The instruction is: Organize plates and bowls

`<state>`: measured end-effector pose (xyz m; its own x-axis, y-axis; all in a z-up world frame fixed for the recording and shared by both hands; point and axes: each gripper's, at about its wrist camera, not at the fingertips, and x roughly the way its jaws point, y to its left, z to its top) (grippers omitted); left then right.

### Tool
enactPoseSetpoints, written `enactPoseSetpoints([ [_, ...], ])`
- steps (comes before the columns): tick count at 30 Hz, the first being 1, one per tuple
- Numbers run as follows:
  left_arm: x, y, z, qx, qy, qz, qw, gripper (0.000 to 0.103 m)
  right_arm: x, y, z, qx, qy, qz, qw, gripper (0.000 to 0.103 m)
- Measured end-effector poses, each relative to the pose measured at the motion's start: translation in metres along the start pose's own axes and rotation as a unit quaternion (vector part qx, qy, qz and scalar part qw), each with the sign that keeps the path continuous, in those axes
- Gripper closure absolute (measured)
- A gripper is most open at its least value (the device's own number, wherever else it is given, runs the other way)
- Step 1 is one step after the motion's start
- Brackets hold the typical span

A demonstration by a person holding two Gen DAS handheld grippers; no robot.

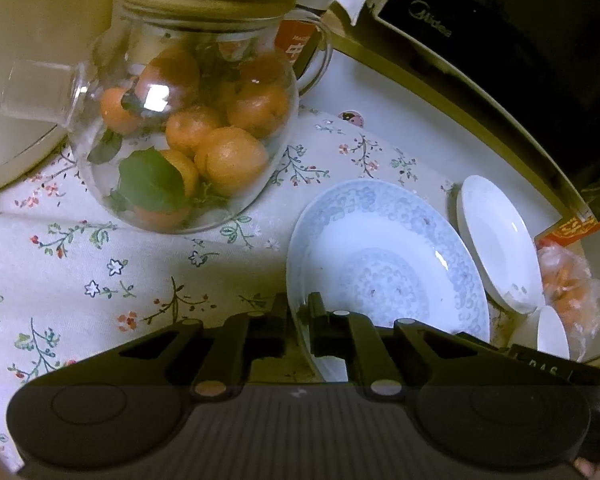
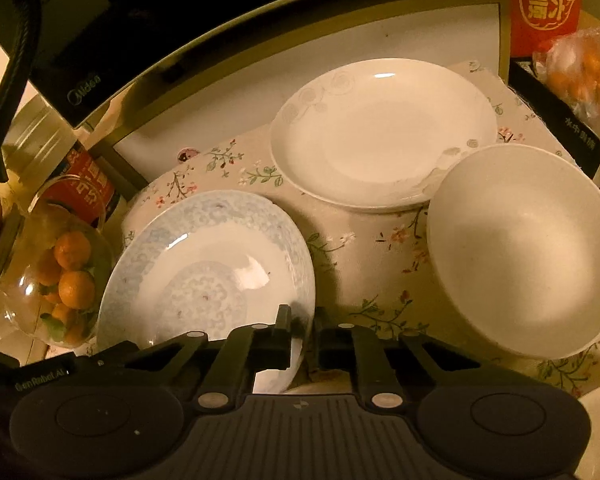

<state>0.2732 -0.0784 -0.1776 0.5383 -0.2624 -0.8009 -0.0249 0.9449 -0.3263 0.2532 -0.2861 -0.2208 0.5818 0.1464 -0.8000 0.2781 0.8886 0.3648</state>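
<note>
- gripping the same dish from two sides: the left claw (image 1: 298,320) has its black fingers pinched together on the near rim of a shallow, pale blue patterned porcelain plate (image 1: 384,264), one finger outside the rim and one inside it.
- the right claw (image 2: 302,334) is likewise pinched tight on the near right rim of that blue plate (image 2: 208,276), with one finger lying over the glazed inside and the other outside the edge.
- ahead and to the left of the left claw stands a round clear glass teapot (image 1: 188,132) filled with small oranges and green leaves, resting on a white floral tablecloth (image 1: 100,264).
- just right of the blue plate, seen from the left claw, a small plain white dish (image 1: 500,240) leans on its edge, and the rim of another small white piece (image 1: 552,332) shows below it; what that piece is cannot be told.
- further right of the left claw lies a clear plastic bag of orange fruit (image 1: 572,288).
- ahead of the right claw, a wide white plate with faint grey rose prints (image 2: 380,132) lies flat on the cloth.
- to the right of the right claw sits a deep plain white bowl (image 2: 520,248), its far rim overlapping the near edge of the rose plate.
- beyond both claws a black microwave door (image 1: 520,40) stands at the back of the table.
- far right, beyond the right claw, a red packet with gold characters (image 2: 548,4) stands upright.
</note>
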Motion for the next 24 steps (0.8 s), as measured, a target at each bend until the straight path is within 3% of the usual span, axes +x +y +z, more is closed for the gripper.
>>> enactPoseSetpoints([
  [8,-0.006,-0.003,0.004,0.011,-0.001,-0.001,0.9999,0.095,-0.008,-0.01,0.0,0.041,-0.006,0.032,0.999,0.096],
  [24,-0.047,-0.009,-0.004,0.033,-0.026,-0.006,0.9991,0.095,-0.038,-0.011,-0.006,0.037,-0.024,0.054,0.998,0.096],
])
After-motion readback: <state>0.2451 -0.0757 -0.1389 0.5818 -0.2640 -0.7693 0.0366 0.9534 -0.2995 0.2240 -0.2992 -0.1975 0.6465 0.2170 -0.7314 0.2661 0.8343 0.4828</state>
